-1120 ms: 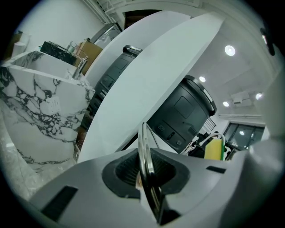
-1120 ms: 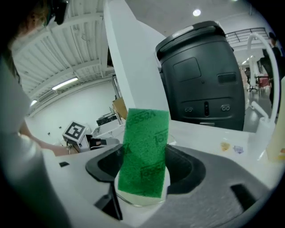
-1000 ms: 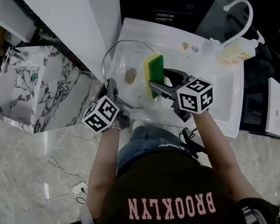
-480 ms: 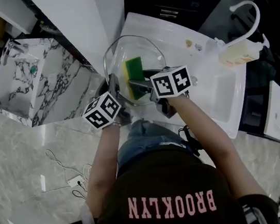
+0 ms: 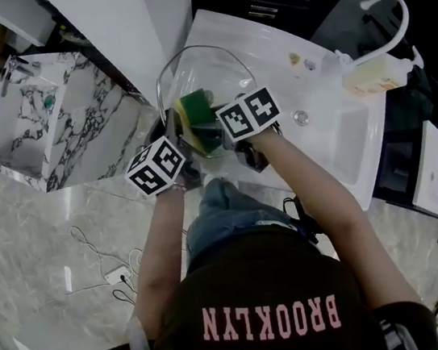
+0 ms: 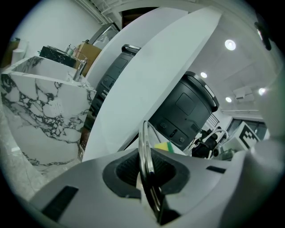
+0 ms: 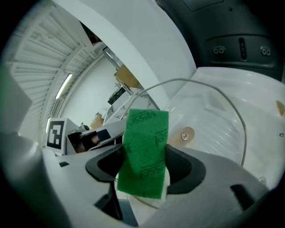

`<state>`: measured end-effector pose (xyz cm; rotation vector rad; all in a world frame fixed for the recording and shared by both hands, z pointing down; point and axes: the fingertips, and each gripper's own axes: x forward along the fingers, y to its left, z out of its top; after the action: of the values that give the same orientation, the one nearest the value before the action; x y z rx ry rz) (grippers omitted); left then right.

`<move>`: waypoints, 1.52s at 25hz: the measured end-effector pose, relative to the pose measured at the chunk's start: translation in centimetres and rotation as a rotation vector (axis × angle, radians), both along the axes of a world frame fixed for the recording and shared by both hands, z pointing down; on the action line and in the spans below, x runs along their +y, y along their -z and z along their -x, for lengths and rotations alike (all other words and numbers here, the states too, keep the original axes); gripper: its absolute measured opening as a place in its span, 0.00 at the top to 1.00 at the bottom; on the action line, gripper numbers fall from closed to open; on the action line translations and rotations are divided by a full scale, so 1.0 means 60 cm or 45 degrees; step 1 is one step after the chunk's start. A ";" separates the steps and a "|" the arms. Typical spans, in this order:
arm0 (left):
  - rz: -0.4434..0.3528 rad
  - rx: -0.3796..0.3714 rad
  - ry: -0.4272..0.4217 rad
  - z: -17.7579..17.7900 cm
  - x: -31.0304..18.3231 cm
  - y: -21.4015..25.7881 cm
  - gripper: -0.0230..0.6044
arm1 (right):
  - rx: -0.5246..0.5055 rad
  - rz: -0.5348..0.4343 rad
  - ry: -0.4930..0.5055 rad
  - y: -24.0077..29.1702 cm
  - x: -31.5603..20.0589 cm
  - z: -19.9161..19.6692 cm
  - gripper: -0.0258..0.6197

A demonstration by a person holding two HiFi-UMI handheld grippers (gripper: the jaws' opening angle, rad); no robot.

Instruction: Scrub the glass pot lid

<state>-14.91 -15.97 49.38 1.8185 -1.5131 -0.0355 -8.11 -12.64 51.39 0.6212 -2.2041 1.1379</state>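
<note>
The glass pot lid stands tilted over the white sink counter, held by its metal rim. My left gripper is shut on that rim, which runs edge-on between the jaws. A green and yellow sponge is pressed against the lid's near left part, with my right gripper shut on it. In the right gripper view the sponge's green face fills the gap between the pads, and the lid with its small centre knob lies beyond it.
A white sink counter has a drain and a white faucet at the right. A marble-patterned box stands at the left. A dark appliance rises behind the lid. Cables trail on the floor.
My right gripper has swept the sponge leftward across the lid, from its right side to its near left part. The left gripper has kept its hold on the rim.
</note>
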 end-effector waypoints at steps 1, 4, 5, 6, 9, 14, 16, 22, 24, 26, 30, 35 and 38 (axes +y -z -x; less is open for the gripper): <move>0.002 -0.004 0.000 0.000 0.001 -0.001 0.91 | 0.022 0.008 0.032 -0.004 0.004 -0.001 0.52; 0.005 -0.011 -0.001 0.000 0.001 -0.002 0.91 | 0.099 0.008 0.123 -0.015 0.016 -0.007 0.52; 0.007 -0.013 -0.001 0.001 0.001 -0.003 0.91 | 0.115 0.007 0.140 -0.017 0.018 -0.008 0.52; 0.008 -0.016 -0.001 0.001 0.002 -0.003 0.91 | 0.124 0.008 0.152 -0.018 0.020 -0.011 0.52; 0.015 -0.024 -0.003 0.001 0.004 -0.006 0.91 | 0.160 0.008 0.198 -0.025 0.025 -0.021 0.52; 0.029 0.011 -0.035 -0.007 0.005 -0.013 0.91 | 0.278 -0.023 0.295 -0.046 0.029 -0.047 0.52; 0.032 -0.003 -0.031 -0.004 0.005 -0.011 0.91 | 0.319 -0.025 0.319 -0.056 0.029 -0.058 0.52; 0.032 -0.027 -0.028 0.001 0.003 -0.007 0.91 | 0.383 -0.016 0.385 -0.076 0.028 -0.083 0.52; 0.035 -0.018 -0.035 -0.002 0.003 -0.008 0.91 | 0.397 -0.026 0.421 -0.079 0.028 -0.090 0.52; 0.039 -0.002 -0.041 -0.005 0.003 -0.010 0.91 | 0.426 -0.054 0.472 -0.083 0.029 -0.098 0.52; 0.037 -0.025 -0.033 0.000 0.002 -0.007 0.91 | 0.442 -0.079 0.520 -0.092 0.025 -0.115 0.52; 0.043 -0.006 -0.047 -0.006 0.005 -0.011 0.91 | 0.417 -0.085 0.544 -0.094 0.019 -0.124 0.52; 0.048 -0.016 -0.042 -0.003 0.006 -0.011 0.91 | 0.438 -0.123 0.573 -0.096 0.013 -0.131 0.52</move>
<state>-14.73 -15.59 50.03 1.8166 -1.4820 0.0205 -0.22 -11.87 57.15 0.3049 -1.9706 0.6434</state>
